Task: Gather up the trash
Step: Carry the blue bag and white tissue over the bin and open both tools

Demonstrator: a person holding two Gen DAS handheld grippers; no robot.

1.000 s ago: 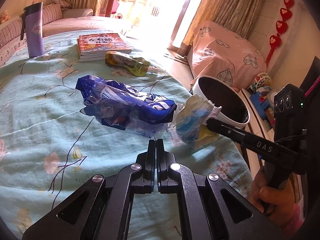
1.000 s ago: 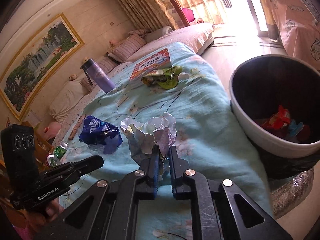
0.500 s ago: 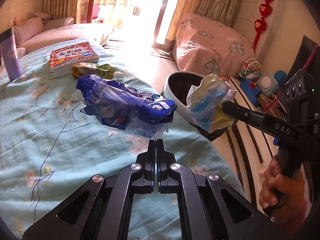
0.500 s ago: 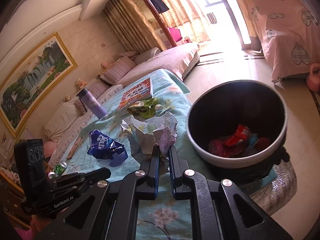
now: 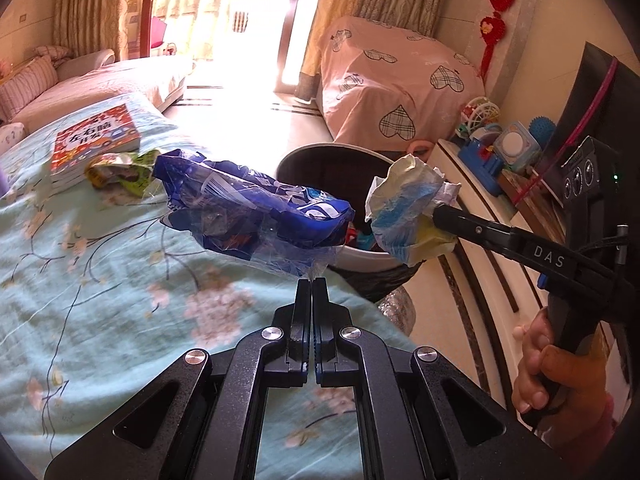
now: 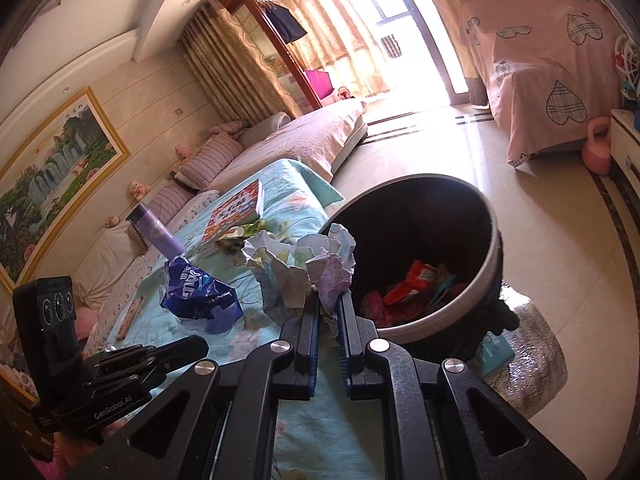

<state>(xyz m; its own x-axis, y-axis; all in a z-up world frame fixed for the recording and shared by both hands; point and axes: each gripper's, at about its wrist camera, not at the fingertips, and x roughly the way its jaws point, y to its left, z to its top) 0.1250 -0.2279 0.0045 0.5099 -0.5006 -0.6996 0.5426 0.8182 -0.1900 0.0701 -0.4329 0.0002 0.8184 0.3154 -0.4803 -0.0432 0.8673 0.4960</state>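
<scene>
My left gripper (image 5: 311, 282) is shut on a crumpled blue plastic wrapper (image 5: 256, 210) and holds it in the air above the bed's edge; the wrapper also shows in the right wrist view (image 6: 198, 294). My right gripper (image 6: 328, 300) is shut on a crumpled paper wad (image 6: 302, 268), seen from the left wrist view (image 5: 408, 210) held over the near rim of the round trash bin (image 6: 436, 318). The bin (image 5: 362, 254) stands on the floor beside the bed and holds red and coloured wrappers (image 6: 412, 282).
A green-yellow wrapper (image 5: 120, 170) lies on the light-blue flowered bedspread (image 5: 100, 280) next to a stack of books (image 5: 94, 140). A purple bottle (image 6: 154, 232) stands farther back. A toy shelf (image 5: 500, 160) and a pink covered shape (image 5: 396, 88) are beyond the bin.
Both grippers have lifted and swung toward the bin with their trash. The paper wad has gone from above the bed to over the bin's rim; the blue wrapper is off the bedspread.
</scene>
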